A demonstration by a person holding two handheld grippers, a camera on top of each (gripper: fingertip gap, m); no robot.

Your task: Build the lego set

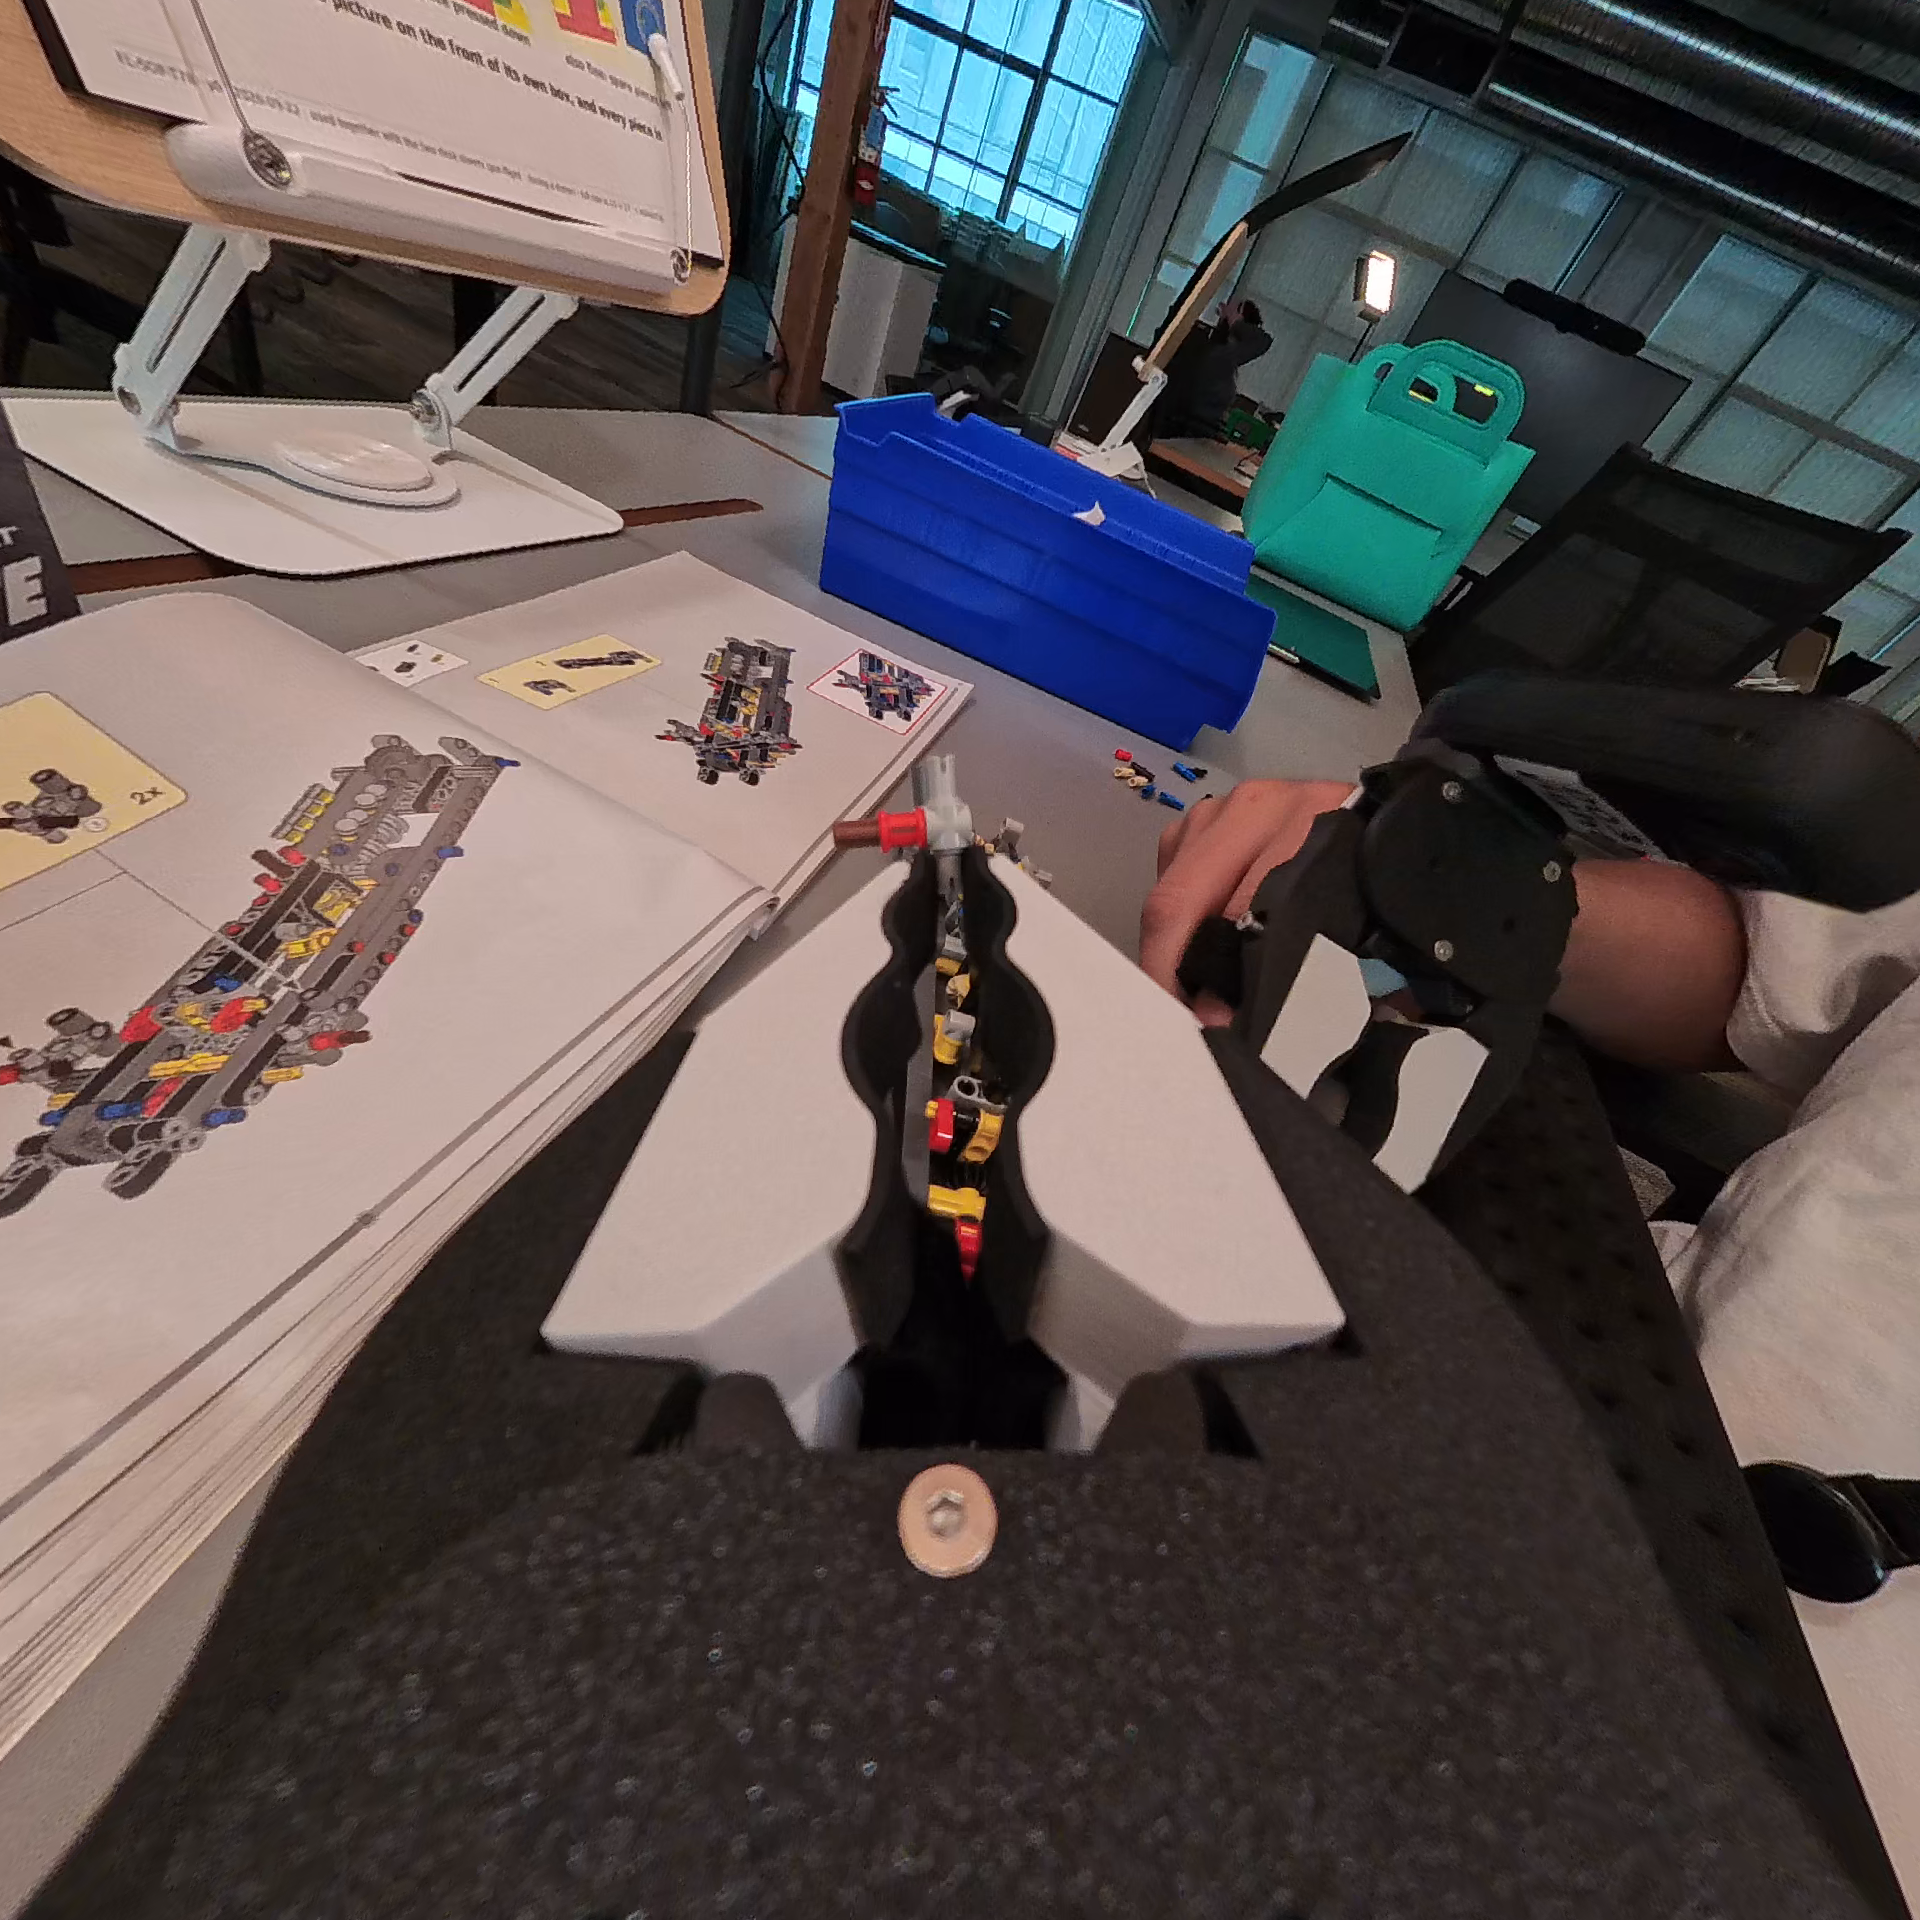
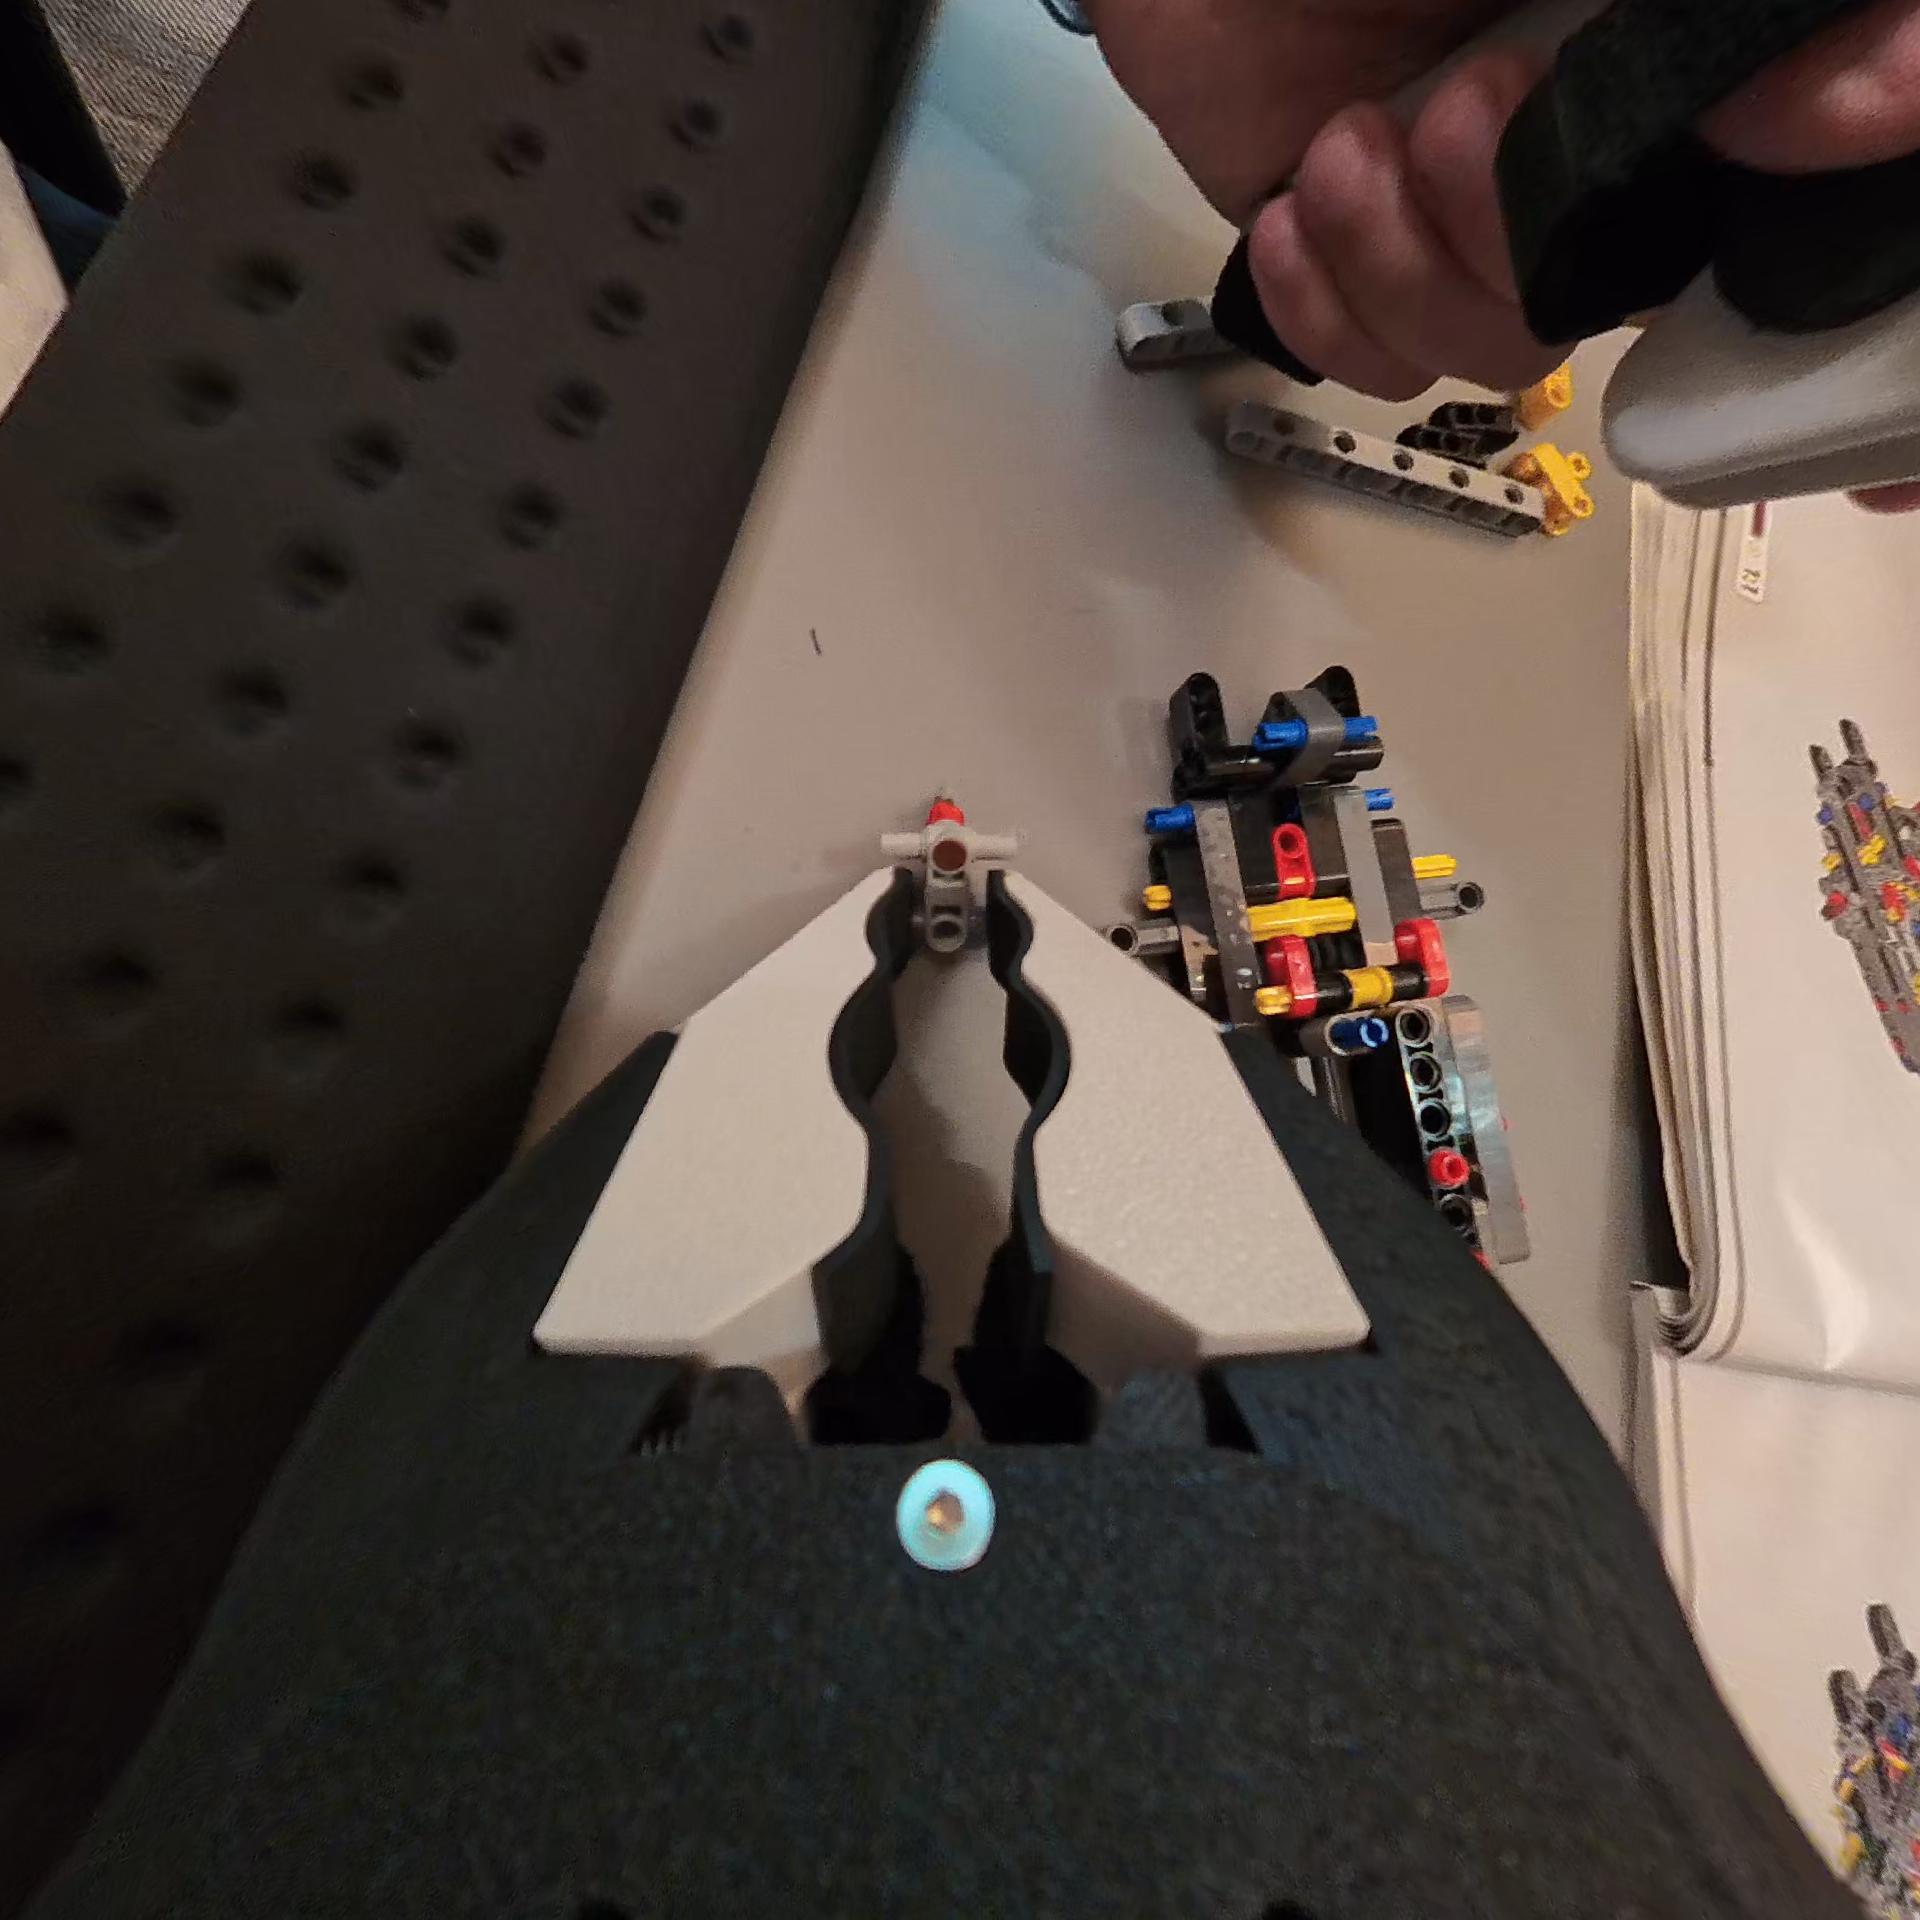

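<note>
My left gripper (image 1: 943, 868) is shut on a small grey connector (image 1: 940, 816) with a red bush and a brown axle that sticks out to the left. It hangs above the table beside the open instruction book (image 1: 312, 935). Part of the black, yellow and red lego assembly (image 1: 961, 1122) shows through the gap between its fingers. My right gripper (image 2: 945, 899) is shut on a similar small grey connector (image 2: 945, 862), its brown axle end facing the camera. The assembly (image 2: 1320, 935) lies on the table just right of the right gripper.
A long grey beam (image 2: 1382, 473) with yellow connectors (image 2: 1553, 488) lies beyond the assembly, under a hand (image 2: 1382, 260). Small loose pins (image 1: 1148, 779) lie by a blue bin (image 1: 1039, 582). A white document stand (image 1: 312, 468) is at the back left. A black perforated panel (image 2: 312, 520) borders the table. The tips of one gripper are about 15 centimetres away from the tips of the other.
</note>
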